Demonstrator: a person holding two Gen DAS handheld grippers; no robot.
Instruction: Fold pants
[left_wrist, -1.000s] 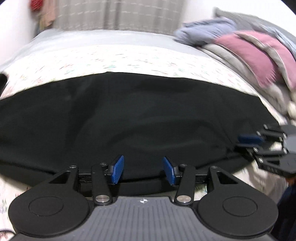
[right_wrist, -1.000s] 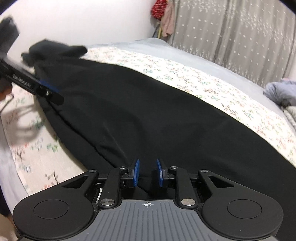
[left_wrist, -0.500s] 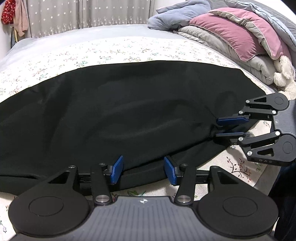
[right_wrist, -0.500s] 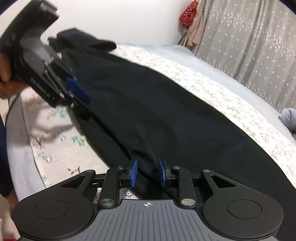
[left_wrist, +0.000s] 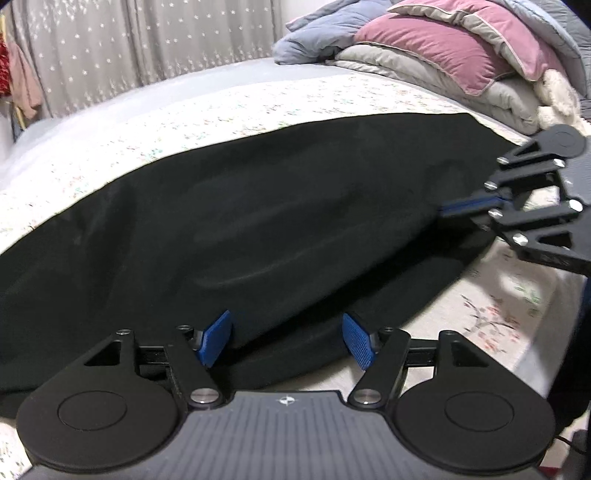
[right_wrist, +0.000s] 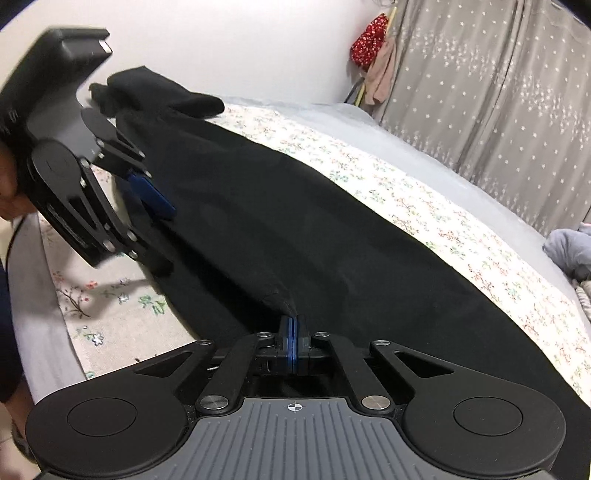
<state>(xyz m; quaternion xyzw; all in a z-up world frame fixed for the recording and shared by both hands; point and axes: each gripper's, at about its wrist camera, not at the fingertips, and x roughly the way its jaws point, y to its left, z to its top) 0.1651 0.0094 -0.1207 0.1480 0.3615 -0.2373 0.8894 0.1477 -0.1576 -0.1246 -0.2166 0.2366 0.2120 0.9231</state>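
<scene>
Right hand-held gripper just clamped near edge of black fabric pants; left hand-held gripper was opening, fabric between jaws ungripped. I judged the fold waited on the left grip.

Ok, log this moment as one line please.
right gripper: shut on black pants edge | left gripper: opening, pants edge between pads, ungripped | pants: flat on bed

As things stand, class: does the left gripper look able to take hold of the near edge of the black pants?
Probably yes. The left gripper is opening its fingers, the near edge of the black pants lies between them, and nothing blocks it. The right gripper is already shut on the pants farther along.
</scene>
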